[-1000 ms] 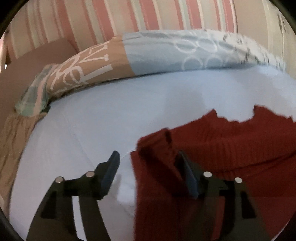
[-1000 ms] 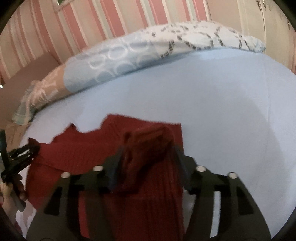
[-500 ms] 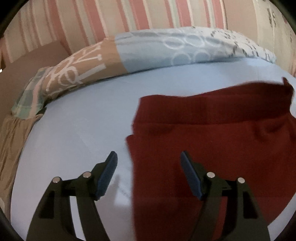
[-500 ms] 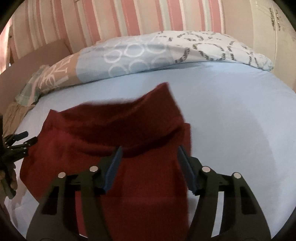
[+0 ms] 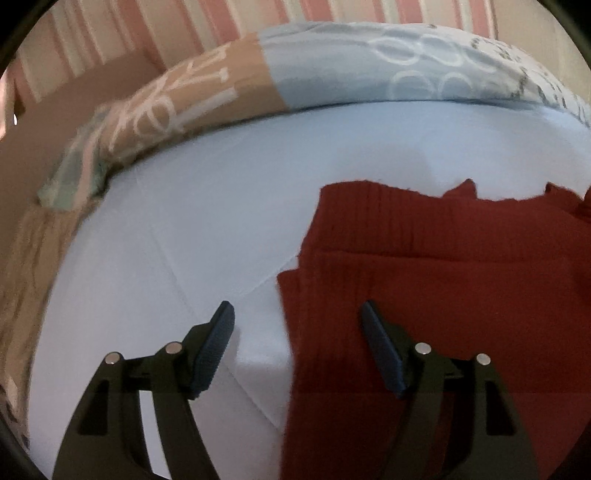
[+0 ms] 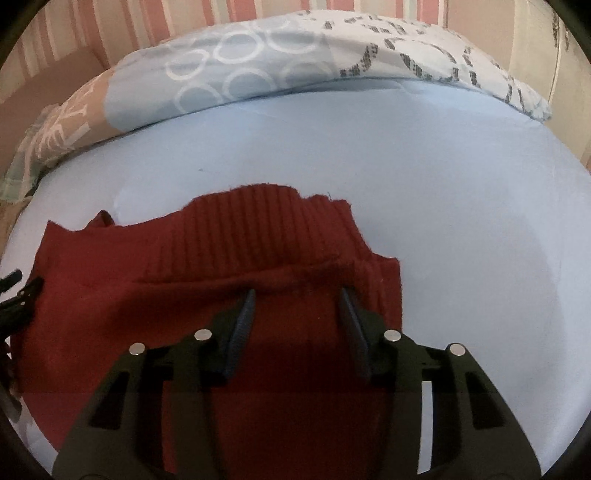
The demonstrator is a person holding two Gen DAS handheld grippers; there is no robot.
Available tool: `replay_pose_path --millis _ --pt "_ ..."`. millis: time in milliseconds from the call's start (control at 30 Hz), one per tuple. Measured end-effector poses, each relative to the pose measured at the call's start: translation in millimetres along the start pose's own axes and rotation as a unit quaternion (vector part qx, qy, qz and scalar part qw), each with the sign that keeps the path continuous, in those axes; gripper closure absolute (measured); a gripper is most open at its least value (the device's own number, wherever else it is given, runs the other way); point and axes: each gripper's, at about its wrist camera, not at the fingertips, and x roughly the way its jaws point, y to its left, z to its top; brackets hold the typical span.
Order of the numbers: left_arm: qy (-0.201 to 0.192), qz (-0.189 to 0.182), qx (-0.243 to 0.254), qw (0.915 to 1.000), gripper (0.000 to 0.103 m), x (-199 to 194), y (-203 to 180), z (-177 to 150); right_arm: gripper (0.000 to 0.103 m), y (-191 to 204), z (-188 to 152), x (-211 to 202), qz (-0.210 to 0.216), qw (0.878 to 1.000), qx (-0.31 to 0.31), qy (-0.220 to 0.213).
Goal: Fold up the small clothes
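Nearest in the left wrist view, the left gripper (image 5: pixel 297 314) is spread wide and holds nothing. Its left finger (image 5: pixel 214 350) is over bare sheet (image 5: pixel 207 221), and its right finger (image 5: pixel 380 350) is over the near left part of the sweater (image 5: pixel 443 277). In the right wrist view, the right gripper (image 6: pixel 297 299) is also spread, though less wide, and empty. Both its pads (image 6: pixel 242 325) lie over the near right part of the sweater (image 6: pixel 221 266).

The red ribbed sweater lies flat on the light blue sheet (image 6: pixel 461 221), towards the near side of the bed. A folded layer lies over it, with a straight fold edge running left to right just past the fingertips. Its far edge is ragged. At the far left edge of the right wrist view the tips of the left gripper (image 6: pixel 18 291) show beside the sweater's left edge.

Farther off, bare sheet stretches to a patterned duvet (image 6: pixel 258 62) bunched along the far side of the bed: tan with white marks at the left, pale blue with rings in the middle, white with dark rings at the right. Behind it is a pink striped wall (image 5: pixel 240 22).
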Motion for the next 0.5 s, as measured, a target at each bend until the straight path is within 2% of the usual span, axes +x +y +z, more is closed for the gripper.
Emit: replay_pose_path --millis 67,133,233,367,433,467,500 --pt "-0.014 -0.018 -0.003 0.9997 0.031 -9 2 2 0.054 1 -3 -13 0.019 1.000 -0.003 -0.024" --pt "-0.025 -0.027 0.021 0.9991 0.031 -16 -9 7 0.050 4 -8 -28 0.018 0.999 -0.012 -0.050" --pt "-0.021 -0.039 0.054 0.9975 0.030 -13 -32 21 0.050 4 -11 -37 0.032 0.998 -0.005 -0.062" --pt "-0.001 -0.018 0.088 0.9960 0.031 6 -61 36 0.050 3 -12 -34 0.026 0.998 -0.001 -0.055" --pt "0.015 -0.030 0.089 0.9955 0.047 18 -64 40 0.050 3 -14 -32 0.028 0.998 -0.001 -0.053" --pt "0.023 -0.040 0.088 0.9951 0.069 22 -64 42 0.050 3 -16 -31 0.024 0.998 -0.003 -0.055" --pt "0.029 -0.041 0.088 0.9949 0.086 26 -64 44 0.050 3 -15 -30 0.023 0.998 -0.004 -0.055"
